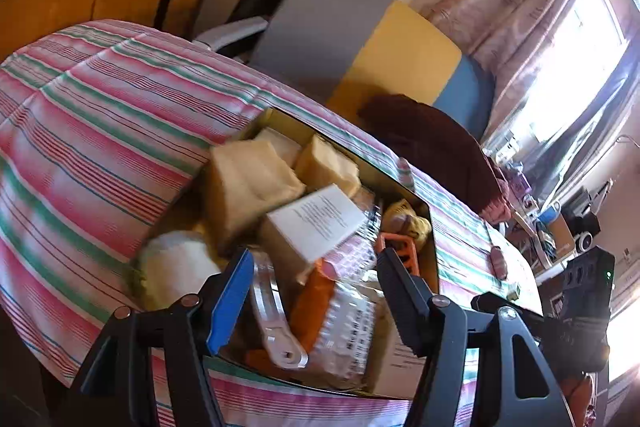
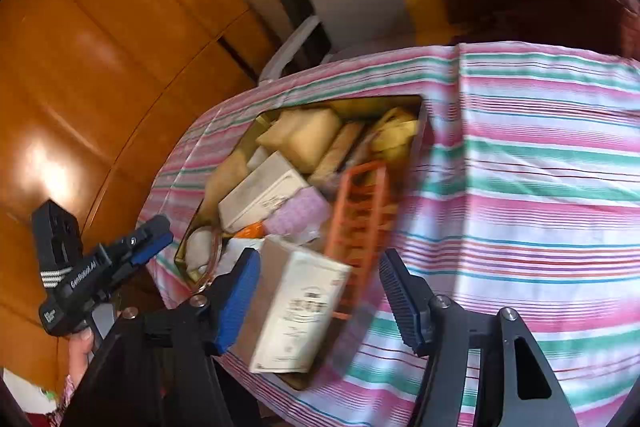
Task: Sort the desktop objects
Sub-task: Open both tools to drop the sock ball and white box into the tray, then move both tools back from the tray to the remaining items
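An open box (image 1: 286,121) on the striped cloth is crammed with things: pale tissue packs (image 1: 248,183), a white printed carton (image 1: 316,223), blister packs (image 1: 348,327) and an orange plastic rack (image 1: 404,247). My left gripper (image 1: 316,291) hovers open over the box's near end with nothing between its fingers. In the right wrist view the same box (image 2: 360,105) lies ahead. My right gripper (image 2: 316,303) is open. A blurred white carton (image 2: 304,311) sits between its fingers, clear of the right pad (image 2: 396,303). The orange rack (image 2: 360,211) stands just beyond.
The pink, green and white striped tablecloth (image 2: 540,187) covers the table. Behind it stands a chair (image 1: 320,31) with a dark red cloth (image 1: 432,143) beside it. A hand (image 2: 80,343) holds the left gripper (image 2: 150,241) at the table's left edge. A small object (image 1: 500,263) lies on the cloth.
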Motion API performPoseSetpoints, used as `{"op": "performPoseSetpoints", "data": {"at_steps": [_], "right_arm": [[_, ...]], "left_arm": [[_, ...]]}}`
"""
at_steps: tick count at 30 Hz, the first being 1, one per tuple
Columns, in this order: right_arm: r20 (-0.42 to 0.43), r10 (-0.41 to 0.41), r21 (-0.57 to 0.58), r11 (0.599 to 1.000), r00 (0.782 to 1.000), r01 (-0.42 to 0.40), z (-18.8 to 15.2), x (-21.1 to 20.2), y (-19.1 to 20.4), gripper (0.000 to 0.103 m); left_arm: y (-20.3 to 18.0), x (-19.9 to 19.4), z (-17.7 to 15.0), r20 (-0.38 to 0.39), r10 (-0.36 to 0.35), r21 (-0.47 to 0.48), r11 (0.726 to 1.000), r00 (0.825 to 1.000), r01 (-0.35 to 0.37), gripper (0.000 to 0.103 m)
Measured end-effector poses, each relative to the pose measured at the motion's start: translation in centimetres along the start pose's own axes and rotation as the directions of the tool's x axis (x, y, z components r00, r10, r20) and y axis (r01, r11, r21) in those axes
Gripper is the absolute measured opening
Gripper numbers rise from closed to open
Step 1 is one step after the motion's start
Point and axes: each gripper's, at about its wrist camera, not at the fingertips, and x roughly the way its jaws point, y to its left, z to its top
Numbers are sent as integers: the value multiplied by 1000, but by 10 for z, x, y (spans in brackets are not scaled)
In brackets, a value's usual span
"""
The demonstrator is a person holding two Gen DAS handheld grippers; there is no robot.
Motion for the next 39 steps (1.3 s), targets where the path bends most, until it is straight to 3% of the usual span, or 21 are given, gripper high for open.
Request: {"op": "performPoseSetpoints", "data": {"at_steps": [14, 24, 31, 36, 39], "right_arm": [[-30, -183, 119, 975, 983, 186, -2, -39, -92, 67], [-15, -387, 281, 883, 922, 375, 9, -98, -200, 68], [3, -499, 417, 788, 867, 452, 11, -139, -262, 70], [-17, -634, 496, 666, 773, 556, 16, -168, -305, 71], [-61, -681, 562, 581, 730, 589, 14, -184, -336, 71]], "left_arm": [[-71, 25, -16, -119, -111, 96, 988, 987, 123, 65], [-153, 51, -37, -242, -154, 269, 938, 958, 218, 65], [-207, 78, -58, -333, -140, 375, 888, 933, 267, 65], [-237, 102, -77, -403, -115, 426, 854, 908, 298, 65], [-251, 114, -89, -432, -84, 455, 840, 898, 297, 65]]}}
